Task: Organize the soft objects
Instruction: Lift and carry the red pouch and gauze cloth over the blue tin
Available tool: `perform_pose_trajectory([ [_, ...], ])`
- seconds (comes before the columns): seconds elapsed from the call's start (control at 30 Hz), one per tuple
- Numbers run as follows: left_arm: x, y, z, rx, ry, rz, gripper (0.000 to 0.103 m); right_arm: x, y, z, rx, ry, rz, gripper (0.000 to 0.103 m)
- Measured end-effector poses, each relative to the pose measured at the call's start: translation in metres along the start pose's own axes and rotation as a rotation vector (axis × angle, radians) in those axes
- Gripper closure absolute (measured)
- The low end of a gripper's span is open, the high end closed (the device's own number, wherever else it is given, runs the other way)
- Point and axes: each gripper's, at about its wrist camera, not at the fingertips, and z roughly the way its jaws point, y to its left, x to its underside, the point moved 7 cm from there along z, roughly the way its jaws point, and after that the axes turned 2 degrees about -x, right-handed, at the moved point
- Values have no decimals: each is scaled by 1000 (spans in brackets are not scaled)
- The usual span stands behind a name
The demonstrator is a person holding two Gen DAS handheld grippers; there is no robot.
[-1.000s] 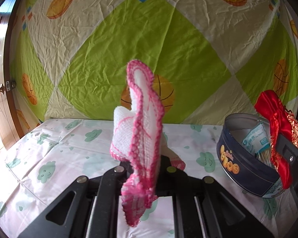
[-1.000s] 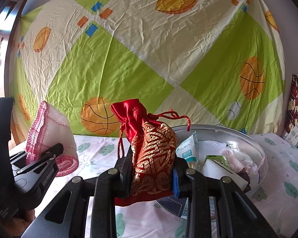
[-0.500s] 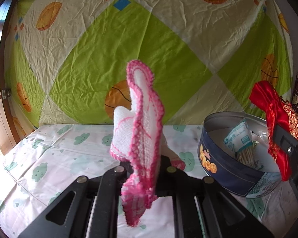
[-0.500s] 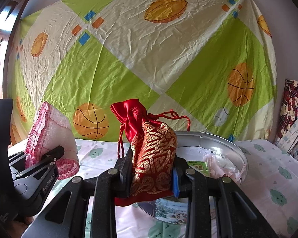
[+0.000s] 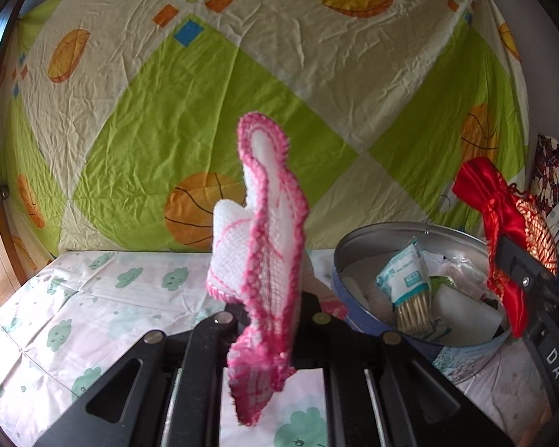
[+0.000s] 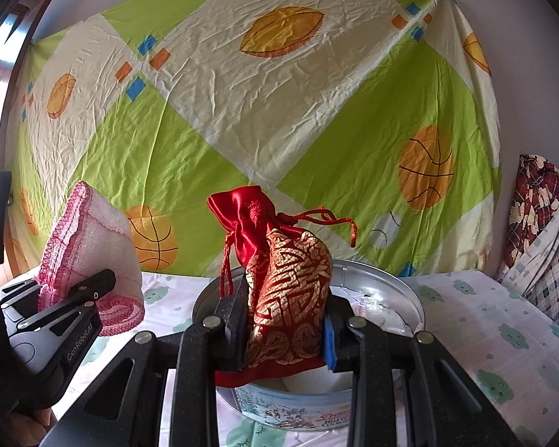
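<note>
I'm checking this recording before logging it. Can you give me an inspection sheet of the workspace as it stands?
Surface: bed sheet with green cloud print, wrinkled.
Job's things: pink-edged white cloth and red-and-gold drawstring pouch, both held up in the air; round blue tin, open, on the sheet.
Clutter: in the tin, a packet of cotton swabs and other small packets, not identifiable.
Grippers: left tool shut on the cloth; right tool shut on the pouch, above the tin.
Cables: nothing seen.
Surroundings: green-and-cream hanging sheet with ball prints behind; patterned fabrics piled at right.
</note>
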Motion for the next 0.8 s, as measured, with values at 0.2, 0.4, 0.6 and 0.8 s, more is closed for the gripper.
perform_pose_trajectory([
  [0.2,-7,-17,-3,28,-14,6,95,-4,-18,-1,26,-14,7,71],
  [0.4,-11,-32,-3,52,-17,11,95,-8,-43,0,66,-19,33,71],
  [0.6,-15,-41,-4,72,-18,7,95,-10,-62,3,100,-20,45,71],
  [0.8,-20,-54,-8,96,-20,19,95,-14,-75,3,126,-30,39,71],
])
